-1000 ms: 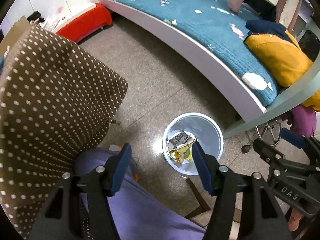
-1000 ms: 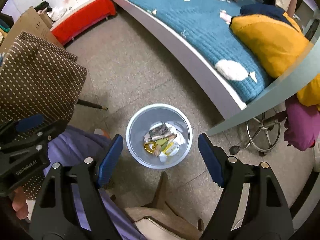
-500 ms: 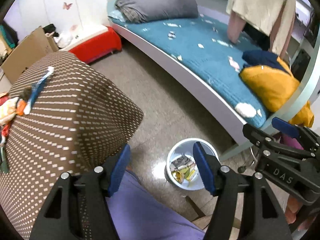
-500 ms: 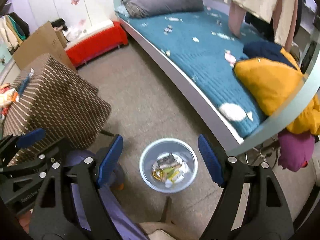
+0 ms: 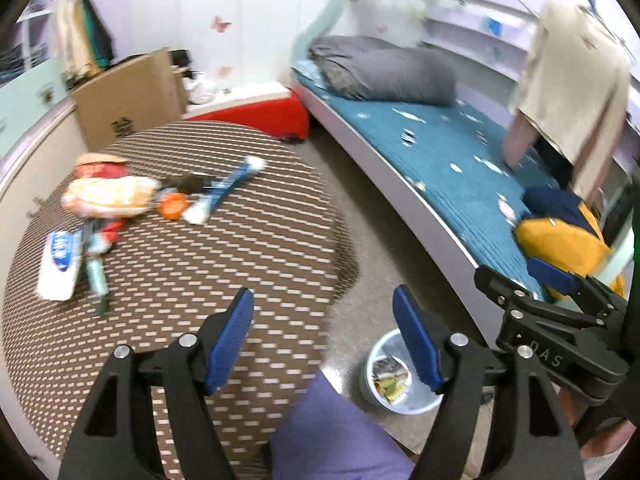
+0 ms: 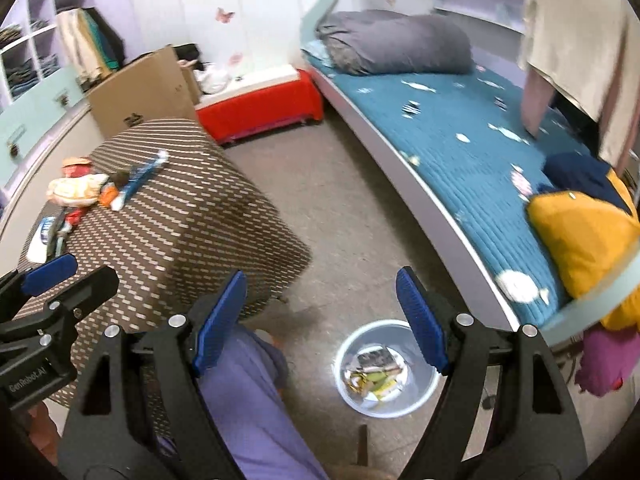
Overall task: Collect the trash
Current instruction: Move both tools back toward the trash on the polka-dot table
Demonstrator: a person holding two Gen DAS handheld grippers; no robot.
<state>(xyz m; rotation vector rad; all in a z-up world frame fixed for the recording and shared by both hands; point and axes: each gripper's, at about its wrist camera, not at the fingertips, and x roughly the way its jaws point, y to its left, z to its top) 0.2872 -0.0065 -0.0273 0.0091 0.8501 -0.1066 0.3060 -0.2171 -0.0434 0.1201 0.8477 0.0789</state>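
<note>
A pale blue trash bin [image 5: 400,404] with wrappers inside stands on the floor, also in the right wrist view [image 6: 384,404]. Trash lies on a brown patterned table [image 5: 208,272]: an orange-white snack bag [image 5: 108,196], a toothpaste tube [image 5: 226,190], an orange cap [image 5: 173,205], a white-blue packet [image 5: 58,264] and a green tube [image 5: 96,280]. The pile shows at the far left in the right wrist view [image 6: 80,192]. My left gripper [image 5: 324,340] is open and empty above the table's near edge. My right gripper [image 6: 320,320] is open and empty above the floor beside the bin.
A bed with a teal cover [image 6: 460,140] runs along the right, with a grey pillow [image 6: 400,46] and a yellow cushion [image 6: 588,240]. A red box [image 6: 260,108] and a cardboard box [image 6: 140,88] stand behind the table. My purple-trousered leg [image 6: 248,400] is below.
Both grippers have tilted up from over the bin toward the room. The table top and its trash pile have come into view. Both stay open and empty.
</note>
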